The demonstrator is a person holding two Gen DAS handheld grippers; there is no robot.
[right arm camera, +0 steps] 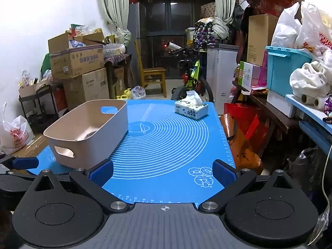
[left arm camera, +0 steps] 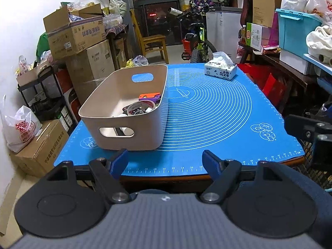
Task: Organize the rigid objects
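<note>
A beige plastic bin (left arm camera: 124, 128) with cut-out handles stands on the left part of the blue mat (left arm camera: 207, 114). Inside it lie a tape roll (left arm camera: 141, 108), an orange and purple object (left arm camera: 149, 96) and other small items. The bin also shows in the right wrist view (right arm camera: 89, 143). My left gripper (left arm camera: 166, 162) is open and empty, near the table's front edge, just in front of the bin. My right gripper (right arm camera: 162, 173) is open and empty, over the mat's (right arm camera: 166, 145) front edge, right of the bin.
A tissue box (left arm camera: 220, 68) sits at the mat's far right corner; it also shows in the right wrist view (right arm camera: 191, 108). Cardboard boxes (left arm camera: 76, 35) and a cart stand left of the table. A chair (left arm camera: 153, 41) and bicycle (left arm camera: 197, 41) stand behind. Shelves with bins (right arm camera: 286, 70) line the right.
</note>
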